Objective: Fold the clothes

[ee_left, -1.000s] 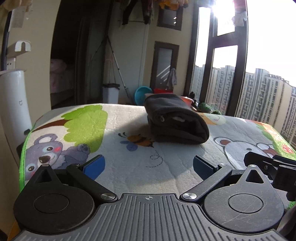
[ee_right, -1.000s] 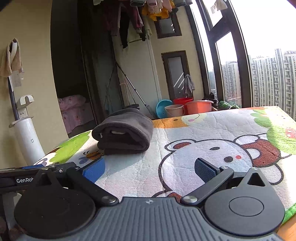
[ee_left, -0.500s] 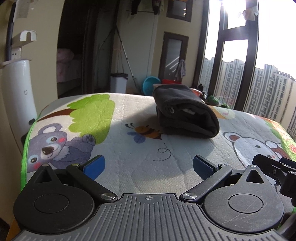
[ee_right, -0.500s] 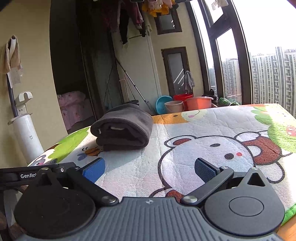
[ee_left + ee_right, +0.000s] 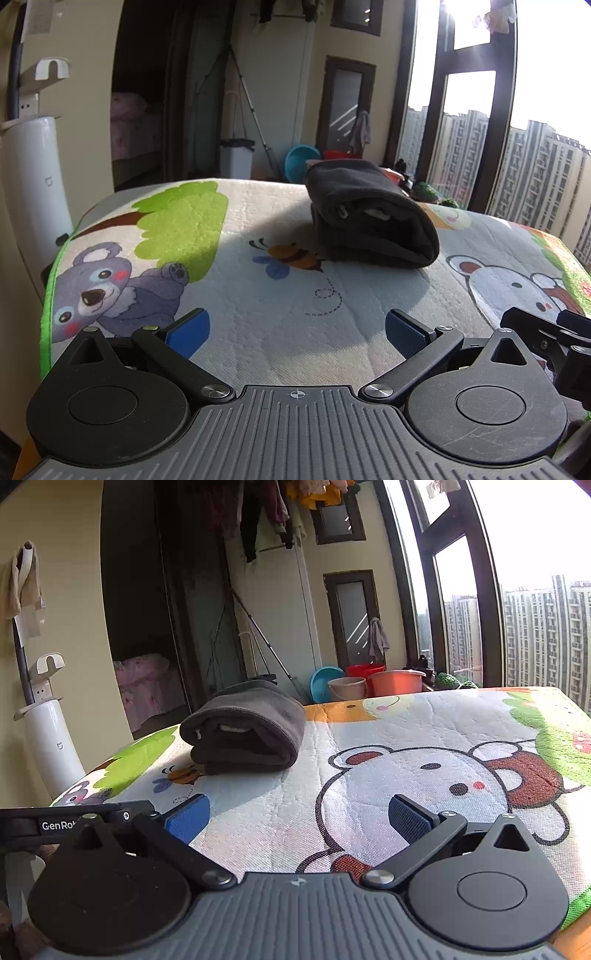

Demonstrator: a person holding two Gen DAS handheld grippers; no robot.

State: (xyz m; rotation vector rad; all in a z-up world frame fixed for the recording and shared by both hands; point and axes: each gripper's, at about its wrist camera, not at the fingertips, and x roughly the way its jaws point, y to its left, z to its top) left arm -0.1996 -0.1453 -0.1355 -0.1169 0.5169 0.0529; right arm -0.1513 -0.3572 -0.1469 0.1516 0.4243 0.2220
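Right wrist: "GenRo" on left tongs (image 5: pixel 55 825)

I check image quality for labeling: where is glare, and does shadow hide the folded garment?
Left wrist view: sun glare blows out the window top; the dark folded garment is backlit, its near side shadowed, folds still readable. Right wrist view: sky overexposed, garment evenly lit, straight frames bowed by fisheye.

A flat surface covered by a quilted cartoon mat (image 5: pixel 258 302) printed with a grey koala, a green tree, a bee and white bears. One thing lies directly on it: a folded dark grey garment (image 5: pixel 369 218), a thick bundle with its rounded fold up. It sits ahead of the left claw, slightly right, and ahead-left of the right claw (image 5: pixel 243 727), well apart from both.
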